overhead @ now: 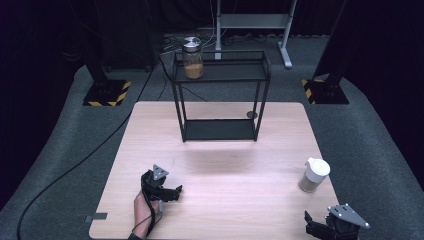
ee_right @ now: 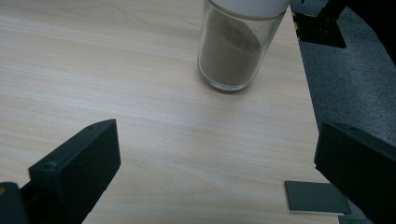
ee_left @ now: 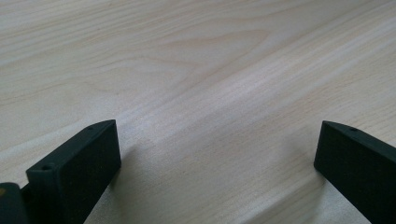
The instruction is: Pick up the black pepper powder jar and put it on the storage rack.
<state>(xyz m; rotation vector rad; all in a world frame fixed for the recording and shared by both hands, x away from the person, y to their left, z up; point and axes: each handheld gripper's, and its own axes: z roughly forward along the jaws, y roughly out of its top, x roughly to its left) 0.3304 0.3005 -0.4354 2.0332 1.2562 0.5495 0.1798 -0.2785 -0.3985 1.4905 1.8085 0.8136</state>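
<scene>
Standing white-lidded jar (ee_right: 232,46) of brown powder, amber-filled shelf jar (overhead: 193,59)

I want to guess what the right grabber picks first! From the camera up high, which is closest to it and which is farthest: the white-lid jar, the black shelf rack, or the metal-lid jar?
From the right gripper:
1. White-lidded jar, just ahead at the table's right edge.
2. Black shelf rack, at the table's far middle.
3. Metal-lidded jar, on the rack's top shelf, left end.

A pale wooden counter (overhead: 215,200) carries a black metal two-tier shelf rack (overhead: 220,129) by its far edge, and a white-lidded glass jar of brown powder (overhead: 313,174) near its right edge.
</scene>
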